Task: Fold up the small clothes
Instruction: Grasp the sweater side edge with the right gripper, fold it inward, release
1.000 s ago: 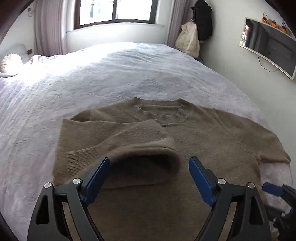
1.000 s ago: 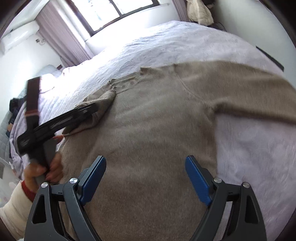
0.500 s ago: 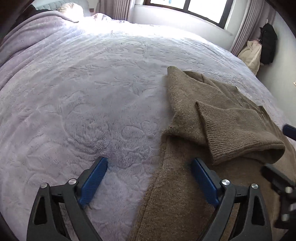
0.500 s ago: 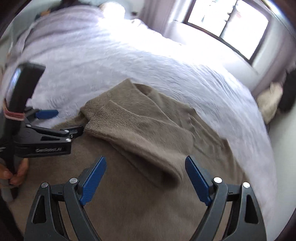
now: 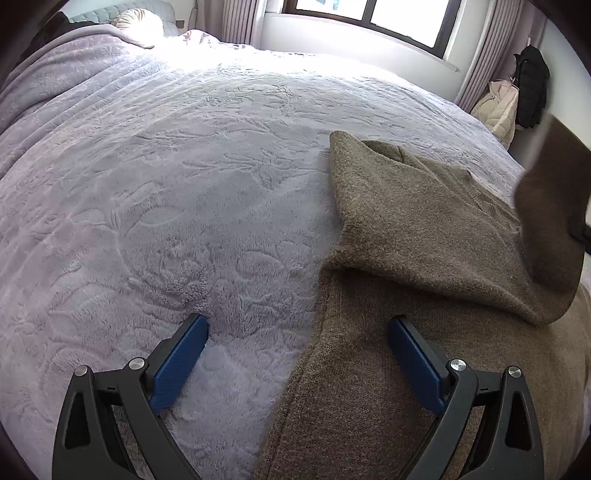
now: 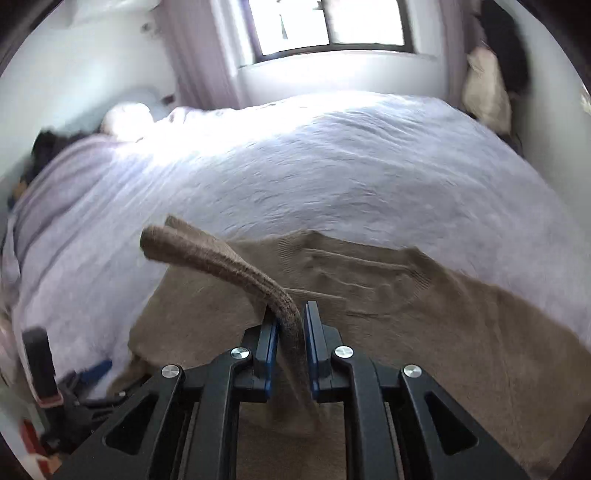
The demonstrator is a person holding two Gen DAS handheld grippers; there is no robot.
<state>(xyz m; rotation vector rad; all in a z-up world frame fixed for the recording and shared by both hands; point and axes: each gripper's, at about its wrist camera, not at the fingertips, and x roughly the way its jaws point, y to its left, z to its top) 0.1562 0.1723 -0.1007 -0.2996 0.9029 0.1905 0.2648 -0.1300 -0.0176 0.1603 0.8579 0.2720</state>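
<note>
A brown knit sweater (image 5: 406,229) lies flat on the lilac bed cover (image 5: 184,184). My left gripper (image 5: 297,354) hovers low over the sweater's left side edge. Its jaws are wide and still opening, one finger over the cover and one over the knit, gripping nothing. In the right wrist view the right gripper (image 6: 290,326) is closing, and its blue pads press on the sweater's sleeve (image 6: 221,262). The sleeve rises off the sweater body (image 6: 424,314) and arcs up to the left. The lifted sleeve (image 5: 550,214) also hangs at the right of the left wrist view.
The bed cover (image 6: 332,166) stretches far beyond the sweater to a window (image 5: 369,14) with curtains. A pillow (image 5: 140,26) lies at the head of the bed. A dark coat and pale bags (image 5: 509,99) hang by the far right wall.
The right gripper has gone from wide open to shut on the folded sleeve and raised it off the sweater. The left gripper left the sleeve earlier and now holds still at the sweater's edge.
</note>
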